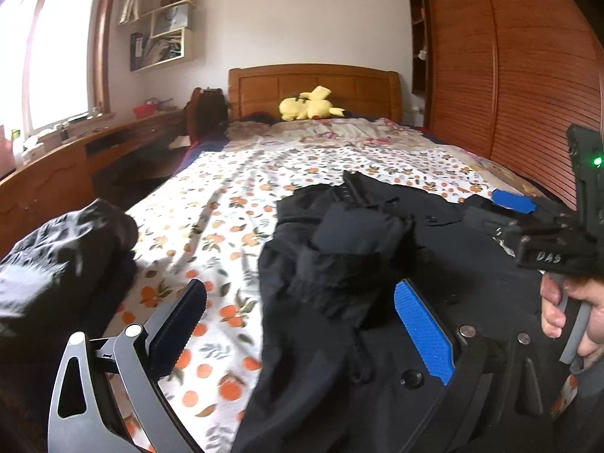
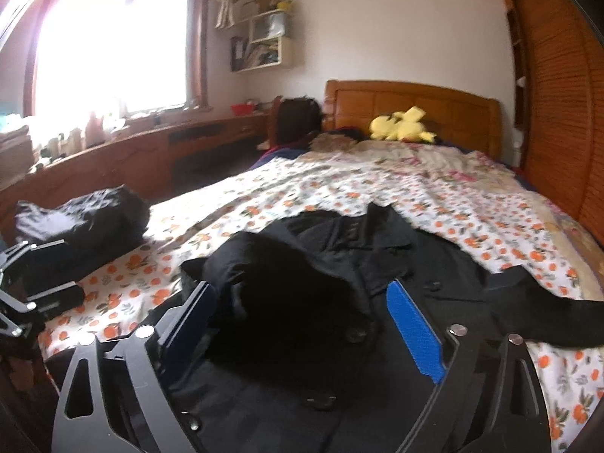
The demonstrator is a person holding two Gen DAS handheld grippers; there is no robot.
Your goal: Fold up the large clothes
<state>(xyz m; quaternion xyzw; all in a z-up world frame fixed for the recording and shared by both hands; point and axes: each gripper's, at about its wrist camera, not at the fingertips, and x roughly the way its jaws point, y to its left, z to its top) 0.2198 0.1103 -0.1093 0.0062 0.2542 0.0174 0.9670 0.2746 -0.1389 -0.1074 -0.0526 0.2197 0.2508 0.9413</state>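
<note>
A black coat (image 2: 339,283) lies spread on the bed's orange-print sheet (image 2: 339,196). Your left gripper (image 1: 302,324) and right gripper (image 2: 302,324) hover over it, fingers spread wide and released, gripping nothing. A folded dark garment (image 2: 87,219) sits at the left.
</note>
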